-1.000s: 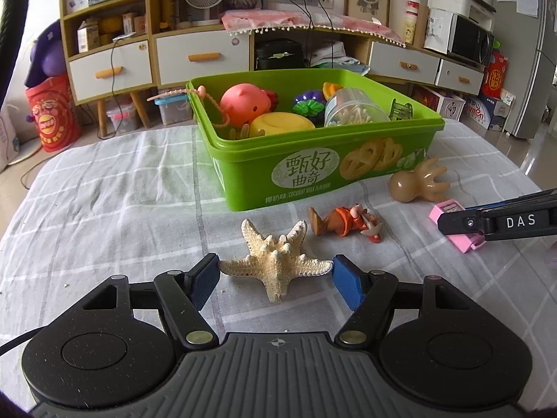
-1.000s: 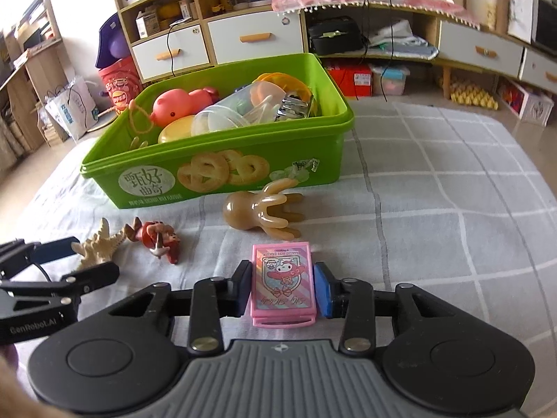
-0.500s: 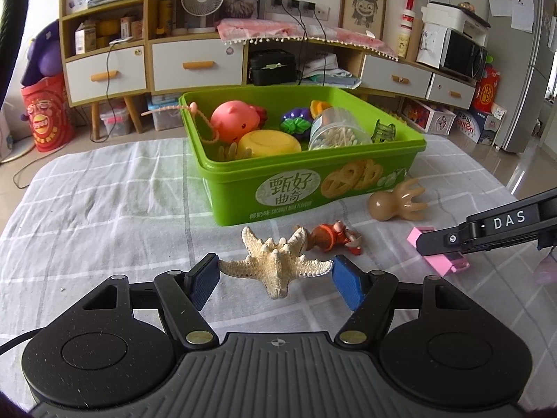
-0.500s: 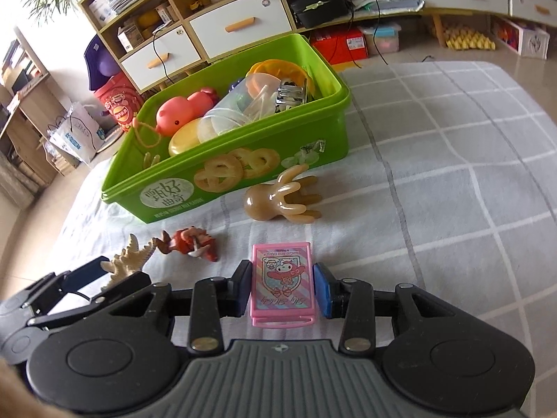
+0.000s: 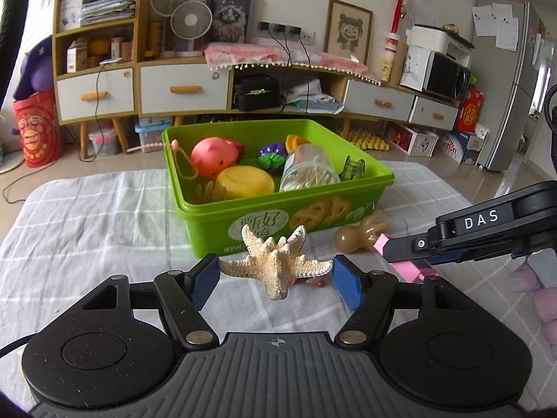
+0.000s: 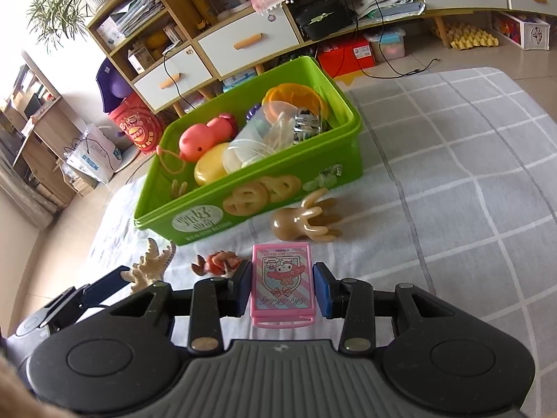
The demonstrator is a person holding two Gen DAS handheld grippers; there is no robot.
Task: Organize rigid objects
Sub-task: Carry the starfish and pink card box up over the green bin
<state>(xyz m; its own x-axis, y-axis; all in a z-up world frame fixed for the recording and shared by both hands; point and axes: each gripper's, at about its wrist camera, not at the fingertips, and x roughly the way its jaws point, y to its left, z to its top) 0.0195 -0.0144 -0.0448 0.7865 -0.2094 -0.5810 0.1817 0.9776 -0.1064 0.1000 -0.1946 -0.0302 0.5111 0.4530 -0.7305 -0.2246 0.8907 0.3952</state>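
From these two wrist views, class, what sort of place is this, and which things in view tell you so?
Most likely a lived-in home living room. A long wooden sideboard with drawers lines the wall, framed pictures hang above it, and a fridge and a microwave stand at the right.

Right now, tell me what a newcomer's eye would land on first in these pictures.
First, the bright green bin mid-table, crowded with toys. Next, what the grippers hold in front of it: the left gripper clamps a spiky starfish by its arms, and the right gripper grips a pink eraser box. A tan octopus lies beside the bin.
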